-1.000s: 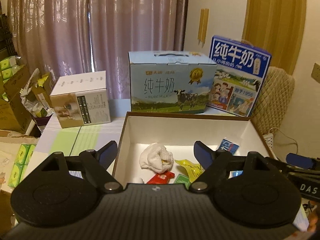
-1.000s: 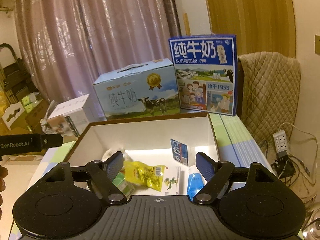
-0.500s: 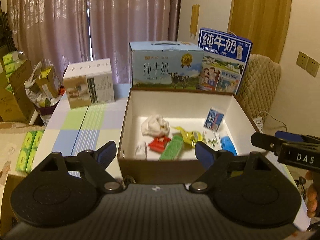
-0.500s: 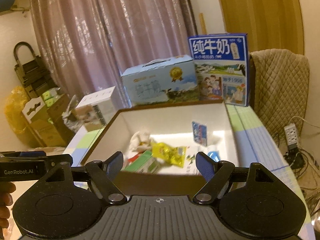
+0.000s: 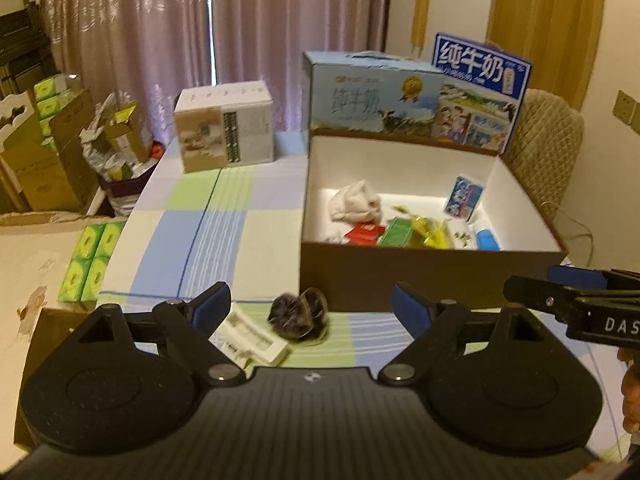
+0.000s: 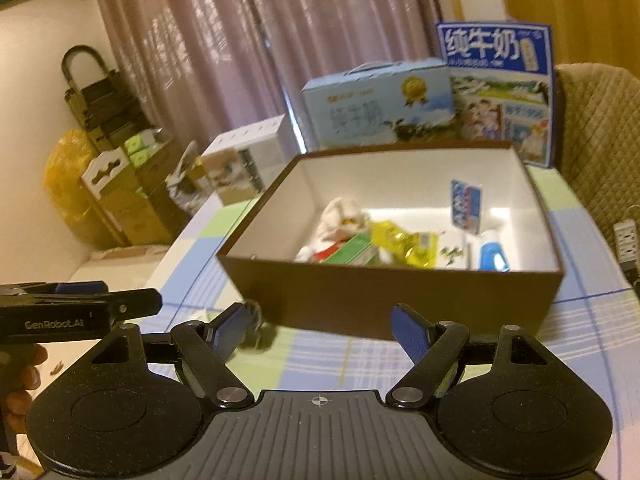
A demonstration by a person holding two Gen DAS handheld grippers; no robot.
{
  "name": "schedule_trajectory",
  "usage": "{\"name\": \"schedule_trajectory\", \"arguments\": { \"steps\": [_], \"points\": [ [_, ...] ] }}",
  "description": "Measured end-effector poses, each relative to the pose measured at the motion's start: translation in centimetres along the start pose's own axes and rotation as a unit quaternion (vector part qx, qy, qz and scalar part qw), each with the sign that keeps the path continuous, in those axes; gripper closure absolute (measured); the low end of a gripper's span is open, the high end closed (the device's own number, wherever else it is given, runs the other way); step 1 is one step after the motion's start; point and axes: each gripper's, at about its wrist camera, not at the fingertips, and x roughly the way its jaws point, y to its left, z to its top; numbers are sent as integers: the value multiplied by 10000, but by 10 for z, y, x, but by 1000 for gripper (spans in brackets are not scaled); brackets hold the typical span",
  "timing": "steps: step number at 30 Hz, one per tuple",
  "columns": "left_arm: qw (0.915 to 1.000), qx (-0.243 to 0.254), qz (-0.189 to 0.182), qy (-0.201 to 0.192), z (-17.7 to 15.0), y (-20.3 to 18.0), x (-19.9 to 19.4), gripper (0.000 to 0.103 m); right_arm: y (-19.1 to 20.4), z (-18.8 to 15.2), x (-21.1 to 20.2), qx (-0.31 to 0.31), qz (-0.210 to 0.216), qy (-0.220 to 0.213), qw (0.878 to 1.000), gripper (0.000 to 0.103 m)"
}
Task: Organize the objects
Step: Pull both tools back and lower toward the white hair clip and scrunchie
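Note:
A brown box with a white inside (image 5: 432,272) (image 6: 400,300) stands on the checked tablecloth. It holds a white cloth (image 5: 354,202), a red packet (image 5: 364,234), a green packet (image 5: 396,232), a yellow wrapper (image 6: 404,242), a small blue carton (image 5: 464,196) and a blue tube (image 6: 494,254). A dark round packet (image 5: 298,314) and a white strip (image 5: 252,336) lie on the table in front of the box. My left gripper (image 5: 311,306) is open and empty just above them. My right gripper (image 6: 320,326) is open and empty before the box's front wall.
Two blue milk cartons (image 5: 376,96) (image 5: 478,92) stand behind the box, a white carton (image 5: 224,132) at back left. A padded chair (image 5: 548,148) is at the right. Cardboard boxes and green tissue packs (image 5: 90,260) sit left of the table.
Both grippers have pulled back from over the box towards the table's near edge. The dark packet and white strip have come into the left wrist view. Both stay open.

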Motion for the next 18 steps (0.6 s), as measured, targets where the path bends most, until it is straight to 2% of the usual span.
{"name": "schedule_trajectory", "arguments": {
  "steps": [12,18],
  "points": [
    [9995,28,224,221,-25,30,14,18,18,-20,35,-199,349,316,9987,26],
    [9990,-9,285,342,-32,41,21,18,21,-23,53,-96,456,419,9980,26]
  ]
}}
